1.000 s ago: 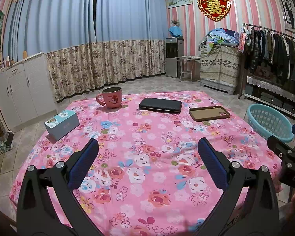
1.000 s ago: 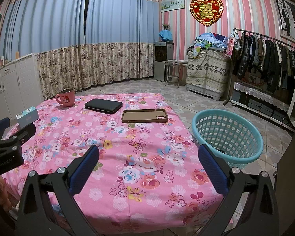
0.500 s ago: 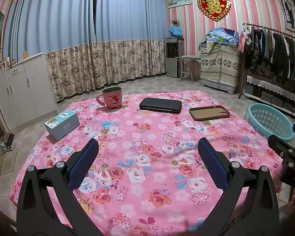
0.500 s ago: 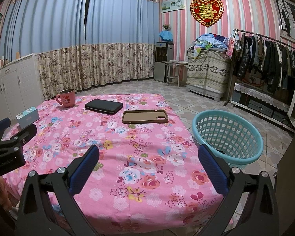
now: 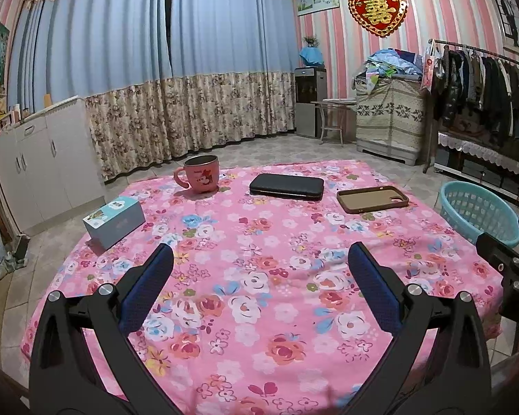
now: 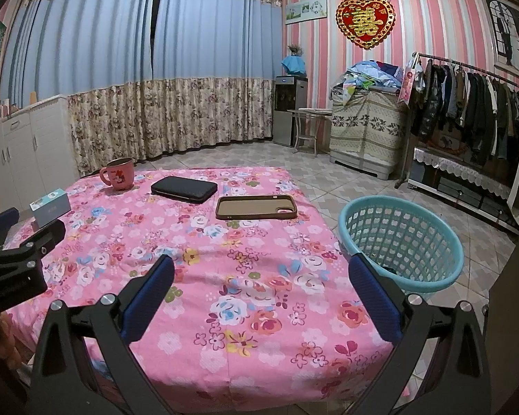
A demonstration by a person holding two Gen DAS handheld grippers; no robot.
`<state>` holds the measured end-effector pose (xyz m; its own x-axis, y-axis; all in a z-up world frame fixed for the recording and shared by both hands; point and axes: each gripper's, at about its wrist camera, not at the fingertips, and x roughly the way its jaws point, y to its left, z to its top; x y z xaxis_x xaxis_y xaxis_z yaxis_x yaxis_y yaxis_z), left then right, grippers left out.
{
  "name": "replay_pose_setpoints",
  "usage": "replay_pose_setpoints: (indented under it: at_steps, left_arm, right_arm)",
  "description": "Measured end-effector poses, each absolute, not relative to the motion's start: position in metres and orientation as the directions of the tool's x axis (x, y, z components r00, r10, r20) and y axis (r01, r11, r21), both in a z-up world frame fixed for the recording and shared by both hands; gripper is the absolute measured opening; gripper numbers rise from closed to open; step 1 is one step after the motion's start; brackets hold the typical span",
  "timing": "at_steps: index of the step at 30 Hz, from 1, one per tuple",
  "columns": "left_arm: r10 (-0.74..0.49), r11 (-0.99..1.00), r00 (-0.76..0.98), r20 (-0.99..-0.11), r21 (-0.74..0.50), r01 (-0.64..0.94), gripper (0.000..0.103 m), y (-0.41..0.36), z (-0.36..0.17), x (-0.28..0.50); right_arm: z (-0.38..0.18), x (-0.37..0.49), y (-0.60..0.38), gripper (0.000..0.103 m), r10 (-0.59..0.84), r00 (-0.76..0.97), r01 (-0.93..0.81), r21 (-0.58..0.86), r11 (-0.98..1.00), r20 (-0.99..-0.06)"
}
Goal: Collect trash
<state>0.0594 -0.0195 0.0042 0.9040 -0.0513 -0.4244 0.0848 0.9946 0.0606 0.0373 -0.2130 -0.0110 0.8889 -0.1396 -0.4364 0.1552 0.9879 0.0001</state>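
A pink flowered table carries a pink mug, a black wallet, a brown phone case and a light blue box. A teal basket stands on the floor at the table's right side, with something small and dark in its bottom. My left gripper is open and empty above the table's near part. My right gripper is open and empty above the table's near right corner, next to the basket. In the right wrist view the same mug, wallet, case and box show.
White cabinets stand at the left, blue curtains behind. A covered chest, a small table and a clothes rack line the right wall. Tiled floor lies beyond the table.
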Motion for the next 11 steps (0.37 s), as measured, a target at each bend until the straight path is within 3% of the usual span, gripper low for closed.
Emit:
replay_pose_setpoints:
  at_steps: [11]
  left_arm:
    - [-0.050,0.995,0.903,-0.427,0.054,0.081,0.098,-0.0136,0.0064,0.0612]
  right_arm:
    - [-0.0086,0.0413,-0.2128,0.098,-0.145,0.887,0.155,-0.014,0.988,-0.439]
